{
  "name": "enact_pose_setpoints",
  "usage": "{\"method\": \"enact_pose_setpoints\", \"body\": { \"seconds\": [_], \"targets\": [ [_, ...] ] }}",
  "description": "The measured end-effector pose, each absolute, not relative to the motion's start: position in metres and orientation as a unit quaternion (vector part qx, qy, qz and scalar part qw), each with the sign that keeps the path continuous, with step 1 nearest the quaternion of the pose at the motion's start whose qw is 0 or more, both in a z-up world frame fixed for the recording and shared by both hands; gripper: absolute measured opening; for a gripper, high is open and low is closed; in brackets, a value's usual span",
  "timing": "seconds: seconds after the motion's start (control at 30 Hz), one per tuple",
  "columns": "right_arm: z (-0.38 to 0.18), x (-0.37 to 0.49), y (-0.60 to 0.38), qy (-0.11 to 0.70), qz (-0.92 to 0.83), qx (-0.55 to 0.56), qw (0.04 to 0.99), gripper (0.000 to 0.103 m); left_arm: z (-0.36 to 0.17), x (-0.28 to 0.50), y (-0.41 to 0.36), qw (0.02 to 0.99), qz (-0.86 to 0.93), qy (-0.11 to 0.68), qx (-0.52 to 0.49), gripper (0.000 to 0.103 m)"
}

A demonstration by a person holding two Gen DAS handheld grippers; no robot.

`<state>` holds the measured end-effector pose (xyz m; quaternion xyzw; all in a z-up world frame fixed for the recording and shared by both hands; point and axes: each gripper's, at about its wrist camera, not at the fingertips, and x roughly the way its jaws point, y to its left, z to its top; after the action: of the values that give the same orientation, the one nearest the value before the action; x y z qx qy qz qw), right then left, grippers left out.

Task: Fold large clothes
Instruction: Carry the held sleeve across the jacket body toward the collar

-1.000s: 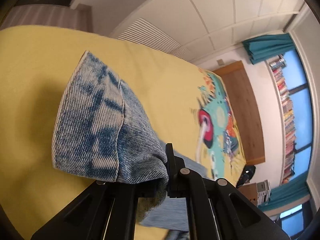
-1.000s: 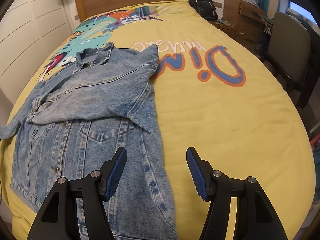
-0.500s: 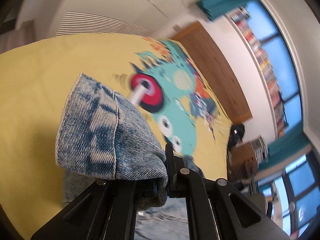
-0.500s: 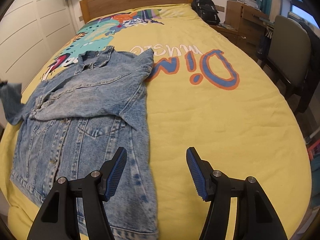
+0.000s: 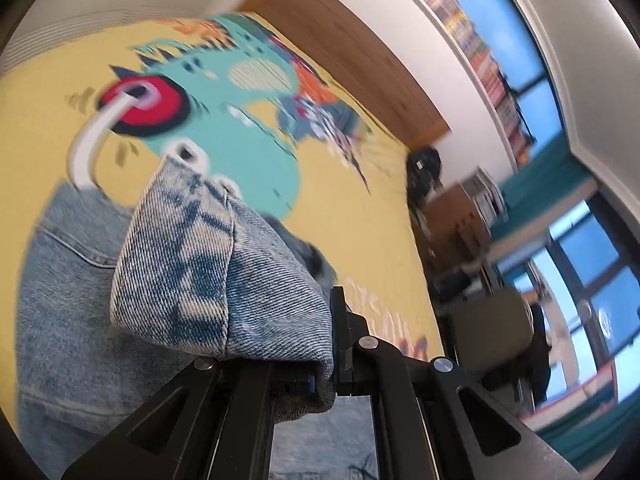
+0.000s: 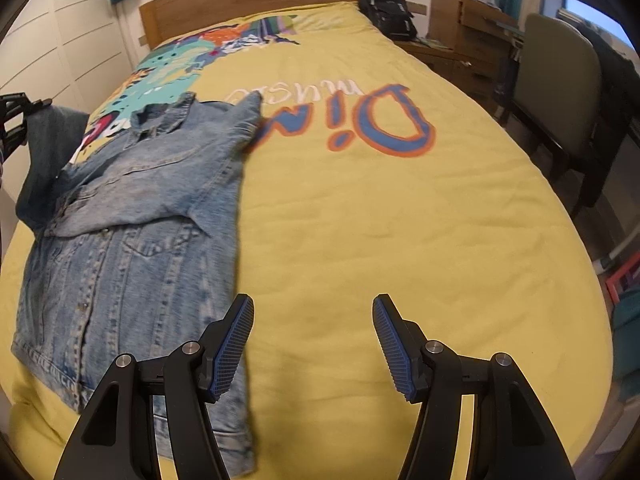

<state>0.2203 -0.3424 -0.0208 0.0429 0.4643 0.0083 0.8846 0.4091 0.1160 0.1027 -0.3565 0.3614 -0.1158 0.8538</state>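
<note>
Cuff point(image 5: 224, 280) of denim jacket point(image 6: 132, 216), clamped in my left gripper point(image 5: 324, 376), has swung inward over the jacket, probably folding the sleeve; my right gripper point(image 6: 312, 344) hovers empty, jaws apart, beside the hem.

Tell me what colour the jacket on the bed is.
Faded light-blue denim, mottled with paler wash; the jacket shows best in the right wrist view.

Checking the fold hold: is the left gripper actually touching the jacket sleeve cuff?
Touching. In the left wrist view the left gripper is closed on the sleeve cuff, denim pinched between its fingers.
</note>
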Motion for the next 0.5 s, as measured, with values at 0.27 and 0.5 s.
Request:
{"method": "enact_pose_setpoints", "body": {
  "seconds": [0.27,0.5],
  "targets": [
    [-0.033,0.219,-0.345,0.475,0.007,0.046,0.879,0.064,0.040,0.388,0.053,0.834,-0.166,0.426,-0.309,0.003],
    [-0.042,0.225,-0.339,0.483,0.009,0.043,0.875,0.064,-0.010,0.363,0.026,0.820,-0.192,0.469,-0.265,0.003]
  ]
}}
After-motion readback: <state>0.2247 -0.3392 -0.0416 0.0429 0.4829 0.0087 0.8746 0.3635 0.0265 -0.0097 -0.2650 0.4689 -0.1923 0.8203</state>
